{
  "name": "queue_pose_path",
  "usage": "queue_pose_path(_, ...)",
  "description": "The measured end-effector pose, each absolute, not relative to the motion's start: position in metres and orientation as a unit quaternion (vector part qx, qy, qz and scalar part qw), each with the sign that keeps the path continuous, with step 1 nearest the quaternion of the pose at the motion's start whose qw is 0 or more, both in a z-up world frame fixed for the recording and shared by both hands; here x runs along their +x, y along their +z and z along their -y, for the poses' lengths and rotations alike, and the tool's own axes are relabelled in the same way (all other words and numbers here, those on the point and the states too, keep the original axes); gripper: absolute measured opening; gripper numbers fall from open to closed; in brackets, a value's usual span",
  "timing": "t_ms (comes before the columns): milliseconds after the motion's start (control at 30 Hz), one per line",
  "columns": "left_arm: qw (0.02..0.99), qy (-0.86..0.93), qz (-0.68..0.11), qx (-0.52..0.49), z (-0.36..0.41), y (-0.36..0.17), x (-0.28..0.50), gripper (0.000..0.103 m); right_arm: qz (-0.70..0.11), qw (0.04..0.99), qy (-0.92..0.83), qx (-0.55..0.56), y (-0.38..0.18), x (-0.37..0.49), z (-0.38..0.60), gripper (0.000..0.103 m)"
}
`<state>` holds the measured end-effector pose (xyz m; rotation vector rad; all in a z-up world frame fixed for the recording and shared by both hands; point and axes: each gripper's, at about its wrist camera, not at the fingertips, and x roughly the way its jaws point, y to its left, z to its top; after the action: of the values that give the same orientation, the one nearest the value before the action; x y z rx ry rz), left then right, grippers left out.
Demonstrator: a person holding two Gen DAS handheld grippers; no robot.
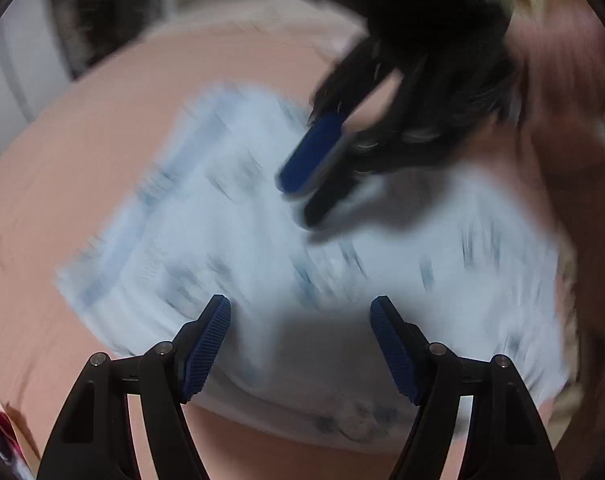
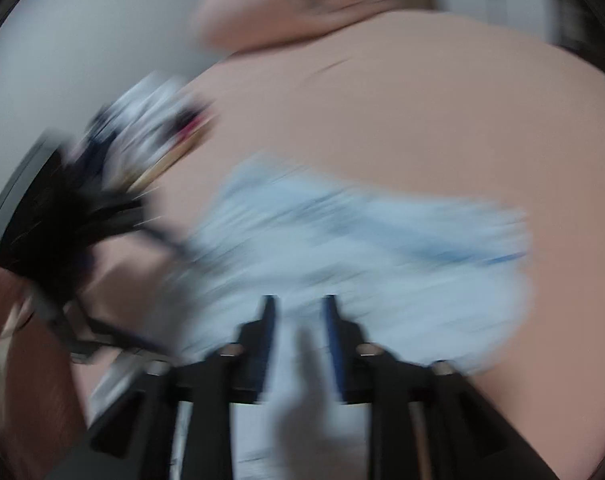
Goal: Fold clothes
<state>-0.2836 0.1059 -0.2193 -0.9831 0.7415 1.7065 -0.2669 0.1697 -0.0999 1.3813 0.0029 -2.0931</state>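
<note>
**Thin blue garment on the pink bed, both grippers over it**

The garment (image 1: 262, 240) is a pale blue piece with small dark prints, lying spread out and mostly flat in the middle of the left wrist frame, on a pink sheet (image 1: 82, 140). In the right wrist view the same cloth (image 2: 362, 248) fills the center and runs down to the bottom edge. Both pictures are pretty smeared, so fine detail is a guess.

Tool state: the left gripper (image 1: 300, 344) hangs over the near edge of the cloth with its jaws standing wide and nothing pinched between them. The right gripper (image 2: 298, 344) has its jaws fairly close together, with a strip of blue cloth showing between them. Whether the pads actually press on it, the blur makes impossible to tell. It also shows in the upper right of the left wrist frame (image 1: 310, 184), low over the cloth.

Handling-wise this looks light, soft and floppy, so it will likely sag and drag rather than hold shape. Best bet seems to be pinching at an edge or corner, like the darker-trimmed border at the left of the left wrist frame, not the middle.

Room looks fine: bare sheet all around, widest at the upper right of the right wrist frame. Some clutter (image 2: 154, 120) sits at the upper left there, near the cloth's end.
</note>
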Motion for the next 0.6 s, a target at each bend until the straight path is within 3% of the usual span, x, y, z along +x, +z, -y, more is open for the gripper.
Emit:
queue_pose_path(67, 0.478, 0.71, -0.277, -0.437, -0.077, -0.215, -0.283, 0.072, -0.044, 0.312, -0.773, 0.551, -0.116, -0.242, -0.164, 0.031)
queue_pose_path(133, 0.438, 0.717, -0.264, -0.474, -0.049, -0.206, -0.286, 0.071, -0.021, 0.286, -0.788, 0.545, -0.116, -0.222, -0.201, 0.029)
queue_pose_path(267, 0.427, 0.749, -0.263, -0.433, -0.02, -0.189, -0.266, 0.071, -0.046, 0.198, -0.804, 0.559, -0.093, -0.206, -0.217, 0.034)
queue_pose_path(367, 0.443, 0.74, -0.288, -0.417, -0.005, -0.193, -0.265, 0.071, -0.032, 0.265, -0.81, 0.522, -0.078, -0.195, -0.167, 0.036)
queue_pose_path(467, 0.437, 0.709, -0.328, -0.445, -0.001, -0.206, -0.245, 0.073, -0.061, 0.273, -0.766, 0.578, -0.108, -0.18, -0.134, 0.036)
queue_pose_path(600, 0.394, 0.745, -0.279, -0.461, 0.039, -0.185, -0.263, 0.072, -0.034, 0.24, -0.762, 0.601, -0.101, -0.152, -0.177, 0.036)
